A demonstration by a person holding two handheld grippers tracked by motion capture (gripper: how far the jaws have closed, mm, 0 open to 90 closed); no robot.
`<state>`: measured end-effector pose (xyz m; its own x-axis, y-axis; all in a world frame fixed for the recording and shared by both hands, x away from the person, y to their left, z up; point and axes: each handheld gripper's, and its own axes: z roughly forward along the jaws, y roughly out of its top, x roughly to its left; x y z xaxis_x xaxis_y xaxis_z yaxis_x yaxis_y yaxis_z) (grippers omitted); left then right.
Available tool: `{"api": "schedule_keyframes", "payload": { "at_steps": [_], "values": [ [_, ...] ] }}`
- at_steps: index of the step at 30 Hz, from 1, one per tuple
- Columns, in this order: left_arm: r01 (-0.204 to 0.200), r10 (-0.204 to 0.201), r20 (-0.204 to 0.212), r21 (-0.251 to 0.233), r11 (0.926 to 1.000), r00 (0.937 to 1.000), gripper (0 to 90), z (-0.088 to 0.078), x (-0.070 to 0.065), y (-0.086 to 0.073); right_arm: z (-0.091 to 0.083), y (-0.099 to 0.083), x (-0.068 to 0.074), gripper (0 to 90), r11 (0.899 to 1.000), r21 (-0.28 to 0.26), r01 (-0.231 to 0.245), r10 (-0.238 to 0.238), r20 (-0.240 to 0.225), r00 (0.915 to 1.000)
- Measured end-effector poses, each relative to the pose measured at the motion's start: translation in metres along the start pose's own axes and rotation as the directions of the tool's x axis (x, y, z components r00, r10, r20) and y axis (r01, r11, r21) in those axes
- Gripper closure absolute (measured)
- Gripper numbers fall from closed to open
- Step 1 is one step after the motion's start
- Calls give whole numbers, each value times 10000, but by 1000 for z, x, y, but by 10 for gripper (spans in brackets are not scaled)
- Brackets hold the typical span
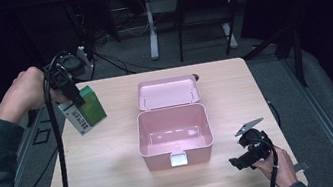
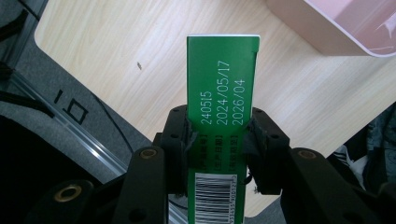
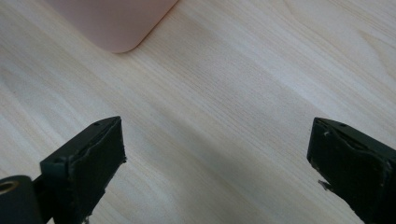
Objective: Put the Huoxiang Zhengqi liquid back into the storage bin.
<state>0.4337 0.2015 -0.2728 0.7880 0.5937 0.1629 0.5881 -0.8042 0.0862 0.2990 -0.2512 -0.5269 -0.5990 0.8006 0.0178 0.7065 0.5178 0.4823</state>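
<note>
Green carton [image 1: 86,110], clamped between the jaws of the left gripper [image 1: 72,94], is held tilted above the left part of the wooden table [image 1: 118,182]. Centre: pink box [image 1: 175,135], lid open, interior bare. Right: right gripper [image 1: 249,153], jaws wide apart, holding nothing, low over the table.

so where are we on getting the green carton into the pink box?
Done: the pink box stands open on the table, lid back, nothing inside, and the green carton is picked up, clamped in the left gripper and clear of the tabletop at the table's left edge. In hand: carrying it. Left: likely move it over the box, set it in and let go. The right gripper rests open near the box's right front corner.
</note>
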Motion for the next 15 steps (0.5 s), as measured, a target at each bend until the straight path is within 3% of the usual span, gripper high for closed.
{"api": "schedule_keyframes", "payload": {
  "at_steps": [15],
  "values": [
    [-194, 194, -45, -223, 9996, 9998, 638, -16, -5, 12, 0, 0, 0, 38, 10000, -11, -19, 19, 2, 10000]
  ]
}}
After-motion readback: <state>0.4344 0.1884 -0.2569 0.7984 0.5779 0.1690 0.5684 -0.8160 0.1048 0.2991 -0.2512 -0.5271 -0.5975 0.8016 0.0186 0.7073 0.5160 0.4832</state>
